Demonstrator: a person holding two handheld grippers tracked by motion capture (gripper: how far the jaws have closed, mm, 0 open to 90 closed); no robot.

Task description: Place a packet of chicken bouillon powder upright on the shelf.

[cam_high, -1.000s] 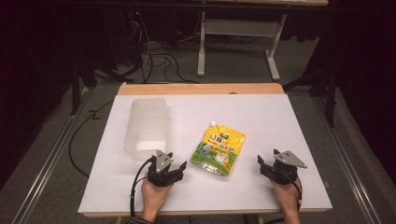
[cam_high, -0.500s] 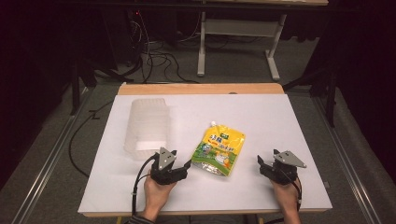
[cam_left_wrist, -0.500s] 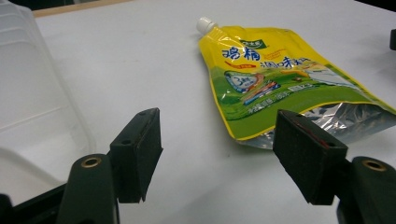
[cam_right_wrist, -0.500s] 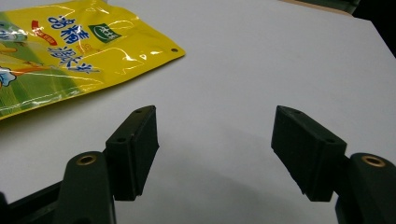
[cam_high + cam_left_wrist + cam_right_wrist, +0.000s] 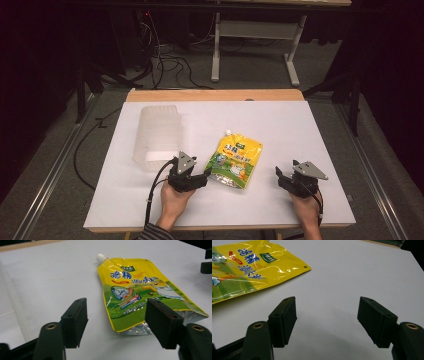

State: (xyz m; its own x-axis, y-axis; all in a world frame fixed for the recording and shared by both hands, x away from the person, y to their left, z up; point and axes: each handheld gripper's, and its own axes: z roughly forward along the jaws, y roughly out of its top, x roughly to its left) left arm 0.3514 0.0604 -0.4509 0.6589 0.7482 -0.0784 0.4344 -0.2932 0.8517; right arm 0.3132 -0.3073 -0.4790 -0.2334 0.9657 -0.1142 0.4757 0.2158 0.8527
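A yellow and green spouted pouch (image 5: 235,160) lies flat on the white table (image 5: 300,125), its white cap toward the far side. My left gripper (image 5: 205,176) hovers at the pouch's near left corner and points at it. In the left gripper view the pouch (image 5: 135,290) lies just ahead of the left gripper (image 5: 116,307). Its jaws stand wide and have just been closing slightly, pressing on nothing. To the right of the pouch, my right gripper (image 5: 280,176) is open. In the right gripper view the right gripper (image 5: 327,312) frames bare table, with the pouch (image 5: 242,267) at upper left.
A clear plastic container (image 5: 157,132) stands left of the pouch, behind my left hand; its wall (image 5: 7,297) edges the left gripper view. The table's wooden far edge (image 5: 215,95) runs along the back. Cables and a desk frame (image 5: 255,30) lie on the floor beyond.
My left gripper has moved right, closer to the pouch's near corner, and risen a little. The right gripper and the pouch have stayed put.
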